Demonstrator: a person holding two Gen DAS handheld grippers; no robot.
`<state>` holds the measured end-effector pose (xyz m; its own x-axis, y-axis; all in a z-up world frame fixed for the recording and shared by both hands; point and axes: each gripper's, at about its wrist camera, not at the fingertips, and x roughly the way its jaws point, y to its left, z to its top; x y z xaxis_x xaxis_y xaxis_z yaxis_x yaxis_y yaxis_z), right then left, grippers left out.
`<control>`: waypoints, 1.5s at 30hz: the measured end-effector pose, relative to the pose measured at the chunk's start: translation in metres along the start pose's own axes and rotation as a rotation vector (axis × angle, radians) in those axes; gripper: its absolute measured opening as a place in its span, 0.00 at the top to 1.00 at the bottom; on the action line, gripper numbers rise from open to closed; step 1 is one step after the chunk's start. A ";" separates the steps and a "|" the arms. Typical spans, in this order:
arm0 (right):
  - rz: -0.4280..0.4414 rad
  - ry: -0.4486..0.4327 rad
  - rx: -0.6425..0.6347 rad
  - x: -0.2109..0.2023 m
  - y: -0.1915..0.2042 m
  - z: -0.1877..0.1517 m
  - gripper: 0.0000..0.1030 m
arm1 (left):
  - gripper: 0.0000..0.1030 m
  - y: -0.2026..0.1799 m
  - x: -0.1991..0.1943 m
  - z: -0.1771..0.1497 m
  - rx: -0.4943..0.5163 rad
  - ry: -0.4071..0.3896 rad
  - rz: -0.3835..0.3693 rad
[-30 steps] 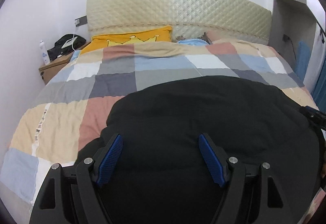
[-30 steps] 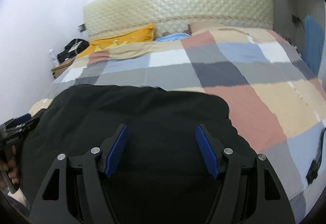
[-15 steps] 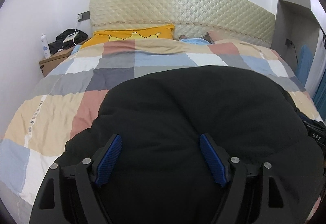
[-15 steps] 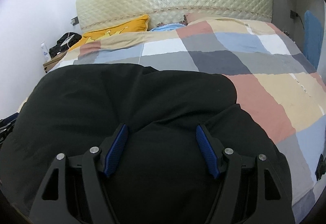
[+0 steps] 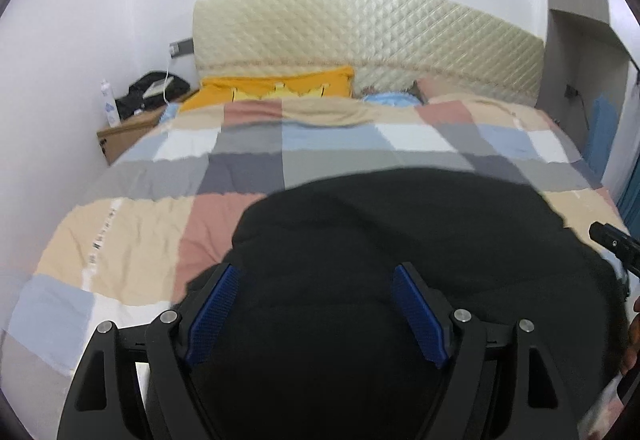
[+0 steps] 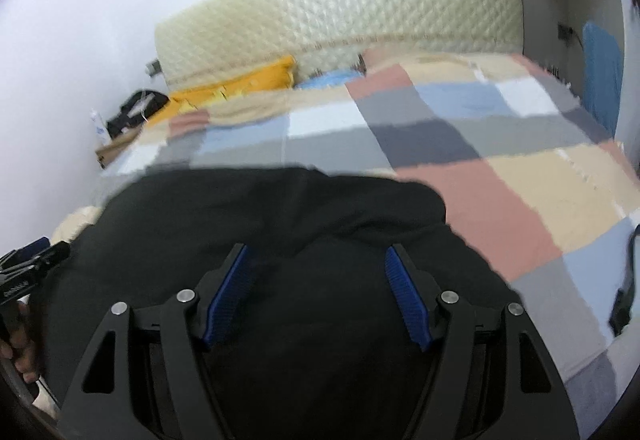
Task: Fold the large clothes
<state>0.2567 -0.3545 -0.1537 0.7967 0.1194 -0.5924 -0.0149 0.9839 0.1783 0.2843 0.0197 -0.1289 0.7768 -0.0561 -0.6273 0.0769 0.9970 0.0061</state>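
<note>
A large black garment (image 5: 400, 240) lies on the near part of the bed's patchwork quilt (image 5: 248, 160); it also shows in the right wrist view (image 6: 280, 216). My left gripper (image 5: 316, 272) is open, its blue-padded fingers spread over the garment's left part, near its left edge. My right gripper (image 6: 316, 252) is open over the garment's right part. Neither holds cloth that I can see. The right gripper's tip (image 5: 612, 240) shows at the right edge of the left wrist view; the left gripper (image 6: 28, 264) shows at the left edge of the right wrist view.
A quilted cream headboard (image 5: 360, 36) stands at the far end, with a yellow pillow (image 5: 276, 88) and a blue one (image 5: 388, 98). A wooden nightstand (image 5: 124, 136) with a black bag and a bottle is at the far left. A blue cloth (image 6: 600, 60) hangs at right.
The black garment rose and ballooned toward the cameras half a second ago, then dropped lower and flatter on the quilt. Both grippers stayed open and shifted with it; the views are blurred by motion.
</note>
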 end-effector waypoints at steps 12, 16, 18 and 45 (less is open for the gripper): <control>0.070 -0.245 -0.059 -0.179 0.048 0.034 0.23 | 0.14 -0.018 -0.183 0.040 -0.008 -0.195 -0.090; 0.098 -0.302 -0.088 -0.228 0.066 0.045 0.23 | 0.14 -0.025 -0.242 0.049 0.007 -0.261 -0.104; 0.120 -0.337 -0.082 -0.253 0.071 0.048 0.22 | 0.14 -0.026 -0.266 0.050 0.001 -0.288 -0.128; 0.156 -0.476 -0.131 -0.383 0.122 -0.043 0.14 | 0.13 -0.022 -0.361 -0.034 -0.072 -0.278 -0.147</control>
<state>-0.0761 -0.2745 0.0606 0.9653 0.2219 -0.1377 -0.2064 0.9713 0.1184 -0.0189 0.0203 0.0710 0.9025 -0.2019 -0.3804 0.1641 0.9779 -0.1297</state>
